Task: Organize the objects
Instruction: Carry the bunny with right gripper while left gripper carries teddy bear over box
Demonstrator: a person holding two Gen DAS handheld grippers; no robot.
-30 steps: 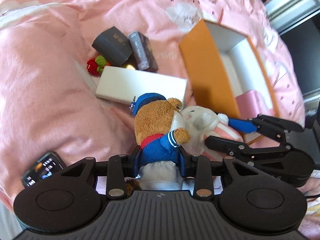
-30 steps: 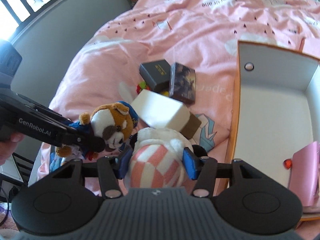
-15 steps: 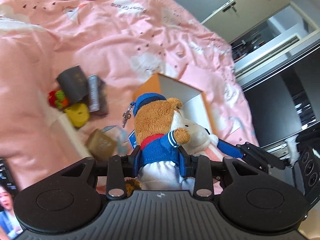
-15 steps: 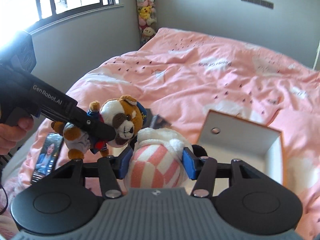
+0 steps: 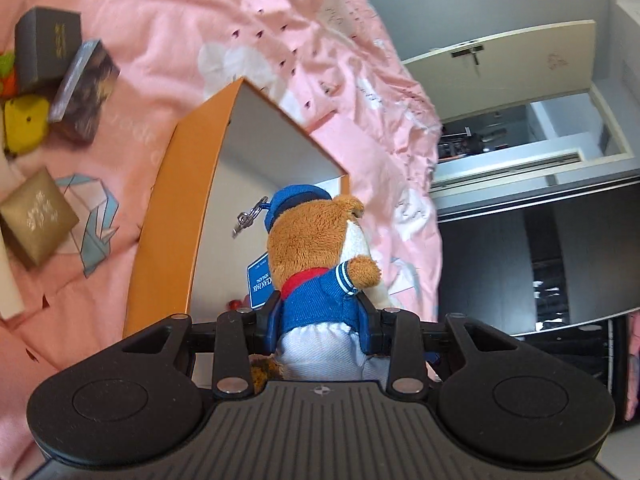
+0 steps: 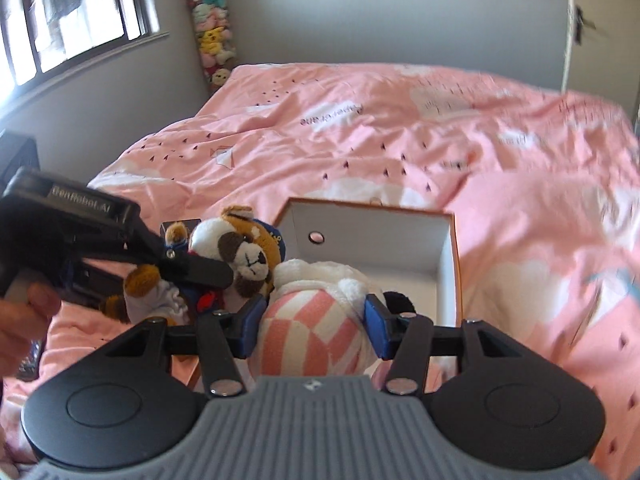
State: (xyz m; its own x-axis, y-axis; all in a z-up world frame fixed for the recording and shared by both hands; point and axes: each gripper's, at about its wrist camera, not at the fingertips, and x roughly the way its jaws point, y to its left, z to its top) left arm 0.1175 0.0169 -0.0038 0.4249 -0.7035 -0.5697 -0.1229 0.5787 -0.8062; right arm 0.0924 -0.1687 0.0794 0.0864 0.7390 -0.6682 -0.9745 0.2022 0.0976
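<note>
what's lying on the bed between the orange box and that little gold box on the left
In the left wrist view, only bare pink duvet lies between the orange box and the gold box, printed there with a blue origami crane; no object.

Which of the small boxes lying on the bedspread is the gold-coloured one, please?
The gold box with a pale emblem, lying nearest the orange box's near end; the other two are dark.

The open box (image 5: 176, 216) lies on the bed (image 5: 168, 40), centre of the left wrist frame. The bear toy (image 5: 316, 264), clamped in the left gripper (image 5: 320, 316), sits before it. At upper left two small boxes (image 5: 60, 64) lean together; a third small box (image 5: 36, 216) lies below them. In the right wrist frame, the rabbit toy (image 6: 316, 320) sits in the right gripper (image 6: 316, 320), just right of the bear toy.
</note>
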